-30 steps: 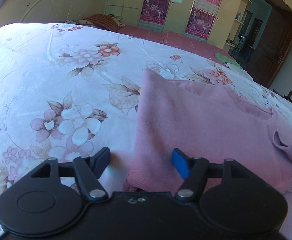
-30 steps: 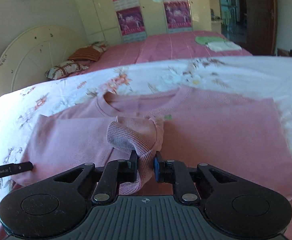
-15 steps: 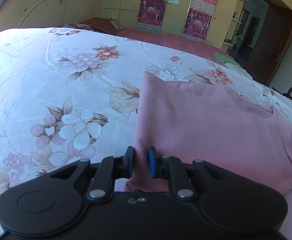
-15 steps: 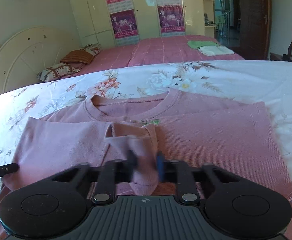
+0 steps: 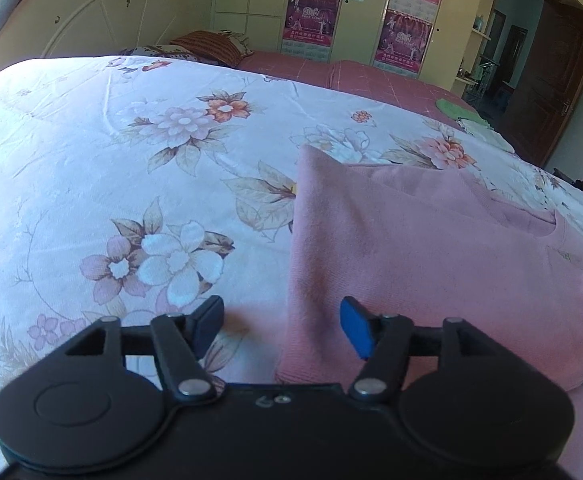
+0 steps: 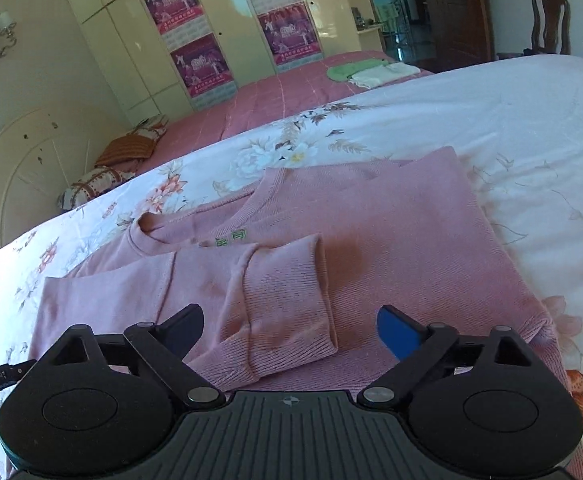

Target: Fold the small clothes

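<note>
Sweater (image 6: 391, 240), pink, lies flat on the flowery bedspread (image 6: 511, 128), neck toward the headboard (image 6: 31, 168), one sleeve (image 6: 275, 296) folded across. Both grippers, left (image 5: 281, 326) and right (image 6: 291, 334), are opening, gripping nothing.

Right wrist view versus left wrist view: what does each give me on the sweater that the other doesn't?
Only the right wrist view shows the sleeve cuff lying folded across the chest, the neckline and the green label; the right gripper is opening, its pads clear of the cuff lying between them.

Only the left wrist view shows the sweater's folded side edge against the floral sheet; the left gripper is opening astride that edge, not pinching it.

Both show the pink sweater lying flat on the bed, released by both grippers.
</note>
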Action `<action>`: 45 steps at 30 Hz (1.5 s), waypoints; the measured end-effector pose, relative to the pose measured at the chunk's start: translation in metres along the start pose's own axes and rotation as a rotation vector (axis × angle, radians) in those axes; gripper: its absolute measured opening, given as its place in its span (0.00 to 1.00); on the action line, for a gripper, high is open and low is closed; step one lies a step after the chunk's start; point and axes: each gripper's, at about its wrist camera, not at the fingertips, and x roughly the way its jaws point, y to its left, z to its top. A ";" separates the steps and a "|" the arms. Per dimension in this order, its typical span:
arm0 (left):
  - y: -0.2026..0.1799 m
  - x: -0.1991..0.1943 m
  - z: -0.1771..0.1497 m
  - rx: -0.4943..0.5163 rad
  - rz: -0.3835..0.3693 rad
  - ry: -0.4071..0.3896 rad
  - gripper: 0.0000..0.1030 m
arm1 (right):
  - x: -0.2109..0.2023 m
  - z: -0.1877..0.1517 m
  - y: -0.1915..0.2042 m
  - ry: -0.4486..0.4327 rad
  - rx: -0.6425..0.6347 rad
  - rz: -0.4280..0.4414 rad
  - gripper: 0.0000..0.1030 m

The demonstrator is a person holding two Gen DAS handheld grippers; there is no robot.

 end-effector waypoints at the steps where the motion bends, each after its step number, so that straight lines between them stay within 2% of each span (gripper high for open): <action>1: 0.001 0.001 0.001 0.003 -0.005 -0.002 0.62 | 0.005 0.001 0.001 0.006 -0.001 -0.001 0.90; 2: 0.001 0.002 0.003 0.003 -0.005 0.001 0.62 | 0.010 0.002 0.002 0.011 -0.006 -0.006 0.90; 4: 0.003 0.009 0.008 -0.010 -0.002 0.010 0.60 | 0.023 0.005 0.004 0.018 -0.020 -0.034 0.83; 5: 0.003 0.012 0.011 -0.018 -0.001 0.008 0.58 | 0.030 0.008 0.003 0.026 -0.017 -0.038 0.68; 6: 0.003 0.016 0.015 -0.023 0.000 0.008 0.57 | 0.037 0.011 0.003 0.029 -0.011 -0.038 0.58; 12: -0.006 0.043 0.043 -0.030 -0.006 0.008 0.55 | 0.059 0.025 0.010 0.049 -0.054 -0.035 0.56; 13: -0.007 0.048 0.048 -0.032 -0.003 0.007 0.54 | 0.059 0.026 0.011 0.053 -0.064 -0.024 0.45; 14: -0.007 0.052 0.052 -0.035 -0.004 0.001 0.50 | 0.059 0.025 0.013 0.065 -0.071 -0.011 0.19; 15: -0.008 0.055 0.055 -0.039 -0.010 -0.006 0.39 | 0.058 0.025 0.015 0.071 -0.084 -0.013 0.08; 16: -0.008 0.058 0.057 -0.039 -0.015 -0.011 0.32 | 0.055 0.024 0.017 0.064 -0.102 -0.018 0.08; 17: -0.010 0.060 0.060 -0.033 -0.028 -0.015 0.18 | 0.053 0.023 0.018 0.060 -0.114 -0.019 0.07; 21: -0.015 0.065 0.063 -0.012 -0.012 -0.055 0.09 | 0.031 0.023 0.015 -0.024 -0.141 -0.064 0.06; 22: -0.015 0.067 0.062 -0.017 -0.013 -0.056 0.09 | 0.028 0.024 0.012 -0.043 -0.141 -0.087 0.06; 24: -0.014 0.072 0.061 -0.012 -0.011 -0.059 0.10 | 0.038 0.023 0.003 0.001 -0.135 -0.124 0.03; 25: -0.015 0.072 0.062 -0.007 -0.008 -0.060 0.10 | 0.047 0.022 -0.003 0.034 -0.118 -0.123 0.03; 27: -0.017 0.070 0.064 0.003 -0.003 -0.054 0.10 | 0.046 0.020 -0.006 0.032 -0.103 -0.112 0.03; 29: -0.018 0.064 0.064 0.025 0.002 -0.048 0.20 | 0.037 0.021 -0.007 0.011 -0.090 -0.115 0.03; 30: -0.018 0.060 0.063 0.033 -0.004 -0.047 0.27 | 0.032 0.022 -0.009 0.009 -0.070 -0.101 0.07; 31: -0.018 0.055 0.060 0.039 -0.012 -0.051 0.27 | 0.028 0.022 -0.013 0.016 -0.046 -0.079 0.14; 32: -0.018 0.049 0.057 0.051 -0.015 -0.060 0.28 | 0.023 0.022 -0.017 0.018 -0.025 -0.061 0.39; 33: -0.019 0.043 0.053 0.067 -0.015 -0.066 0.30 | 0.020 0.020 -0.018 0.023 -0.019 -0.048 0.57; 34: -0.020 0.037 0.049 0.074 -0.016 -0.068 0.31 | 0.017 0.017 -0.018 0.030 -0.023 -0.042 0.59; 37: -0.021 0.020 0.035 0.077 -0.041 -0.064 0.32 | 0.014 0.007 -0.013 0.066 -0.026 -0.020 0.59; 41: -0.026 -0.001 0.015 0.094 -0.043 -0.051 0.32 | 0.016 -0.007 0.003 0.084 -0.078 -0.047 0.58; 44: -0.028 -0.013 0.001 0.086 -0.049 -0.037 0.33 | 0.014 -0.016 0.011 0.089 -0.104 -0.054 0.41; 45: -0.029 -0.015 -0.002 0.087 -0.051 -0.030 0.34 | 0.014 -0.017 0.013 0.094 -0.115 -0.050 0.31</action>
